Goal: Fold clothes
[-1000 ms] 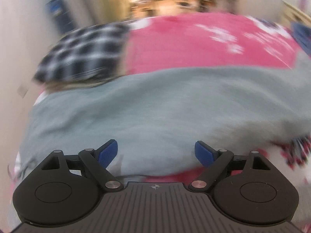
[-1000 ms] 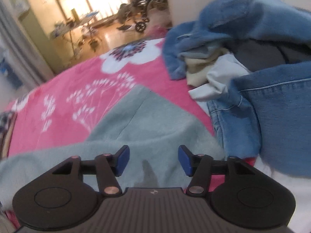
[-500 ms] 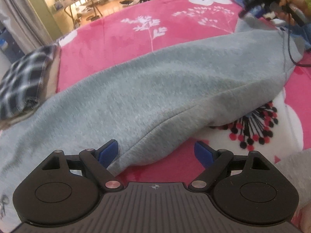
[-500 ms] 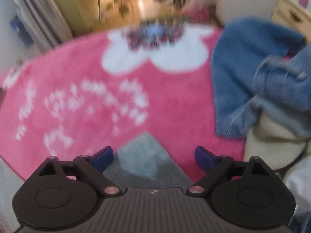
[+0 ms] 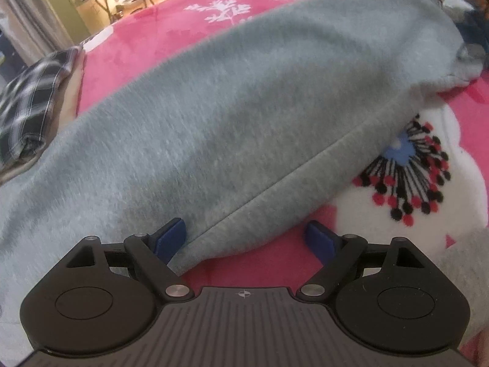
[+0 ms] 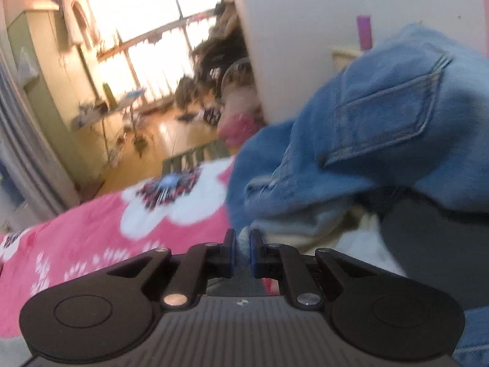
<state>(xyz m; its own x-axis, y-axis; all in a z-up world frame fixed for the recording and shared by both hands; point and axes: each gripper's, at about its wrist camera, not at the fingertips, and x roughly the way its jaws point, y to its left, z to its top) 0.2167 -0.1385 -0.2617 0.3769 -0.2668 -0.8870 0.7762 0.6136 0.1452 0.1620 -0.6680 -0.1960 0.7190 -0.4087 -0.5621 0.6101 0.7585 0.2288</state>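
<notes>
- Grey garment (image 5: 244,98) lies lengthwise across the pink blanket (image 5: 171,30).
- Right gripper (image 6: 242,249) is clamped on a grey fabric bit.
- Left gripper (image 5: 246,240) is spread, straddling the near hem; it should close squarely there.

The left wrist view looks low and close over the grey garment (image 5: 244,107); the right wrist view faces the denim pile (image 6: 382,128); both share the pink blanket (image 5: 189,24).

Left tool (image 5: 246,240) and right tool (image 6: 241,252): black linkage arms, silver pivot screws, blue fingertips (image 5: 169,238), round black discs, ribbed grey housing with a small crosshair mark.
</notes>
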